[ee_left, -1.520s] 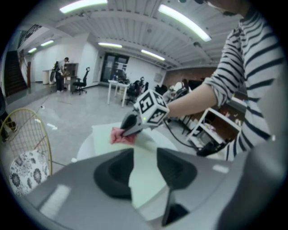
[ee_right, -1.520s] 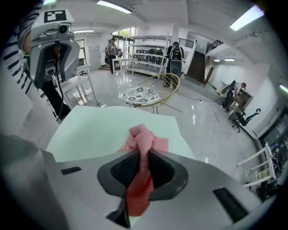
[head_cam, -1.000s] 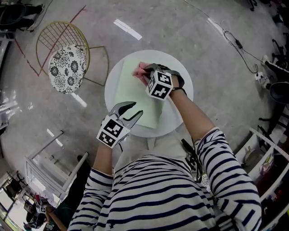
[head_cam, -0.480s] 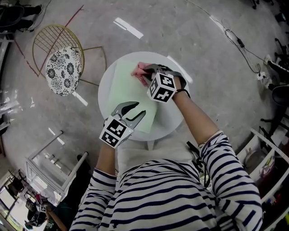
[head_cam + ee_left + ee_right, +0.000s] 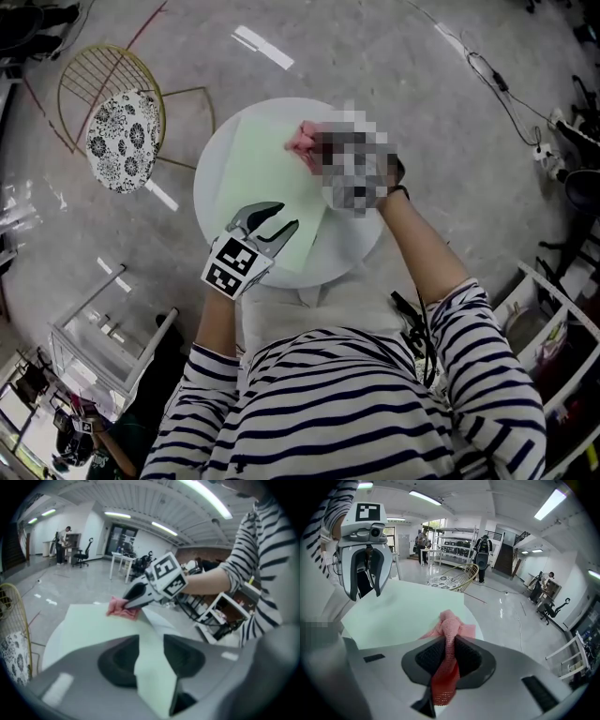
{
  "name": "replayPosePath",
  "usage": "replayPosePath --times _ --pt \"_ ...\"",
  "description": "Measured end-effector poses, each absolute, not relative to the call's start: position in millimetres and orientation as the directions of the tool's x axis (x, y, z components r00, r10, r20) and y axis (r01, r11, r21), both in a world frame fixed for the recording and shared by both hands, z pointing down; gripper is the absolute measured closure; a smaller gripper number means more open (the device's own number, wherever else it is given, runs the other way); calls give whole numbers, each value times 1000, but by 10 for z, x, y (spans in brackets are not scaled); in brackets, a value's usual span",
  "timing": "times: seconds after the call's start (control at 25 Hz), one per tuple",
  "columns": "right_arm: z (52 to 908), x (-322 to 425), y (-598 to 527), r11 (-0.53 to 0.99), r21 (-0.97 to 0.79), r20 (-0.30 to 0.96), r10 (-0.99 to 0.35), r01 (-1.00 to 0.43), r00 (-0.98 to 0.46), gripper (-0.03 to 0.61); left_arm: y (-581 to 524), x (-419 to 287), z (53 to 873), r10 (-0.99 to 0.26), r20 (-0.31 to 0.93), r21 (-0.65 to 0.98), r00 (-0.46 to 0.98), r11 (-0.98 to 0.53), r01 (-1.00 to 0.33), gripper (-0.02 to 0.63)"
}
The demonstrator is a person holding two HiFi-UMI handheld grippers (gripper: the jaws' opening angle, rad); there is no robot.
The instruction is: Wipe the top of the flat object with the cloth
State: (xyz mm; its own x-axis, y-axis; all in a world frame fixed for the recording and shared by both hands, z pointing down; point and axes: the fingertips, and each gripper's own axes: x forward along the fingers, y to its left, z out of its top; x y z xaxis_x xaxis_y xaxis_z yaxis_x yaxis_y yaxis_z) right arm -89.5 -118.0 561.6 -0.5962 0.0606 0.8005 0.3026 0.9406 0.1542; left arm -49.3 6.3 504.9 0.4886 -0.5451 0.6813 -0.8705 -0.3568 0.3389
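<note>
Two grippers work over the pale green sheet [image 5: 253, 169]. The right gripper [image 5: 450, 656] pinches the pink cloth [image 5: 451, 620], which bunches on the sheet just ahead of its jaws. The left gripper [image 5: 289, 216] stands spread over the sheet's near corner, clamping nothing. Risk: wiping drag slides or buckles the unpinned sheet on the round table [image 5: 202, 187].

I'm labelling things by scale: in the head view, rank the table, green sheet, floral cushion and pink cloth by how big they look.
1. table
2. green sheet
3. floral cushion; it seems farther from the camera, so its true size is unsure
4. pink cloth, partly hidden
</note>
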Motion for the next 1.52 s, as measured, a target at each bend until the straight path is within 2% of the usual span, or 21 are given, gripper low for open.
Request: replayPosePath --times 0.4,0.96,1.52 --pt "5600 -557 -1190 949 173 823 8 263 -567 530 58 -488 5061 -521 711 325 472 -353 -878 449" --pt "5628 -528 -873 930 256 823 -67 263 -564 531 124 -574 5014 -474 738 324 480 -376 -868 446" --pt "5608 -430 -170 965 149 832 -5 214 -555 531 207 -671 4939 -451 735 317 507 -433 -844 446"
